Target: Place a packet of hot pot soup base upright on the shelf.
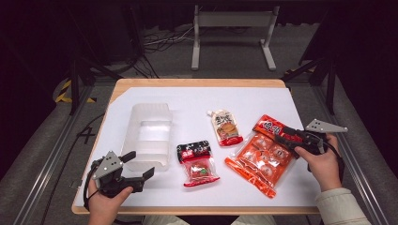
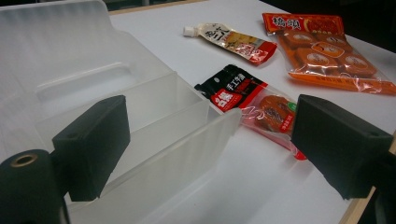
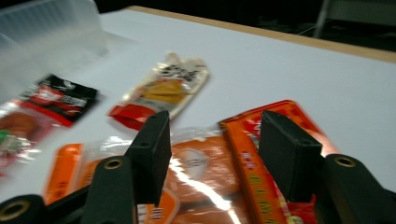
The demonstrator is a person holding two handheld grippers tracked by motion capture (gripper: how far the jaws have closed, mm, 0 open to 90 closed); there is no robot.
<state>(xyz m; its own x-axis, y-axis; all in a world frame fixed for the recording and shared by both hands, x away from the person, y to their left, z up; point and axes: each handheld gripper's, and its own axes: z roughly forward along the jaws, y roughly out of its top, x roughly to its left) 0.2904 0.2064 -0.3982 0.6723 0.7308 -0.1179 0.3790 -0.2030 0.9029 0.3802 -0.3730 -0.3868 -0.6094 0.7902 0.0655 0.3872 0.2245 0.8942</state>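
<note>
Two snack packs [image 1: 199,163], [image 1: 226,126], clear bin [image 1: 149,135]

Frosted, translucent plastic box [image 1: 149,136]; glossy orange plastic packet [image 1: 260,159] with glare streaks; shiny clear-and-black film pouch [image 1: 197,162]; glossy spouted sachet [image 1: 225,127]; matt white sheet over wooden counter [image 1: 202,83]; matt black gripper [image 3: 212,140] pads.

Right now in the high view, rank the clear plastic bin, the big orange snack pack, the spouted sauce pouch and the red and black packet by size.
1. clear plastic bin
2. orange snack pack
3. red and black packet
4. spouted sauce pouch
The last two look close; I'm unsure of their order.
</note>
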